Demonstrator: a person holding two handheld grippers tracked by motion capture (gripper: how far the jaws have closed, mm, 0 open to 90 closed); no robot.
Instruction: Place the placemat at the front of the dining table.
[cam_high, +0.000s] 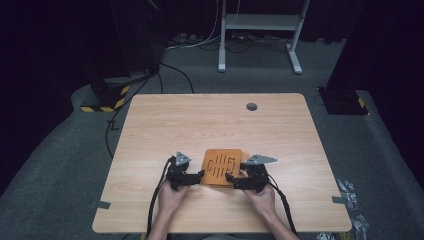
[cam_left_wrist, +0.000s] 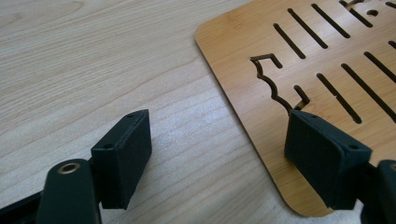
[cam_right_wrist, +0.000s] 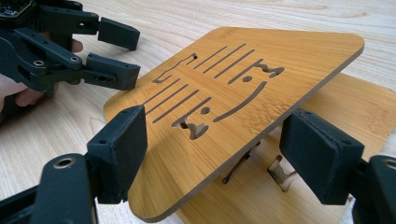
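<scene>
The right tongs (cam_right_wrist: 210, 154) are standing wide around the raised edge of a slotted wooden board (cam_right_wrist: 243, 93) (pads not yet pressing it). It is lying tilted over a second board (cam_right_wrist: 359, 116) on the counter (cam_high: 200, 120), while the left tongs (cam_left_wrist: 224, 154) are gaping wide at its near corner.

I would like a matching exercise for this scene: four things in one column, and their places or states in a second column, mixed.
1. slotted orange bamboo top board
2. flat bamboo lower board
3. left gripper
4. grey round grommet

a. at the table's far edge
b. tilted, one side raised
c. lying flat underneath
d. open, at the board's left edge

Pairs: 1-b, 2-c, 3-d, 4-a
</scene>
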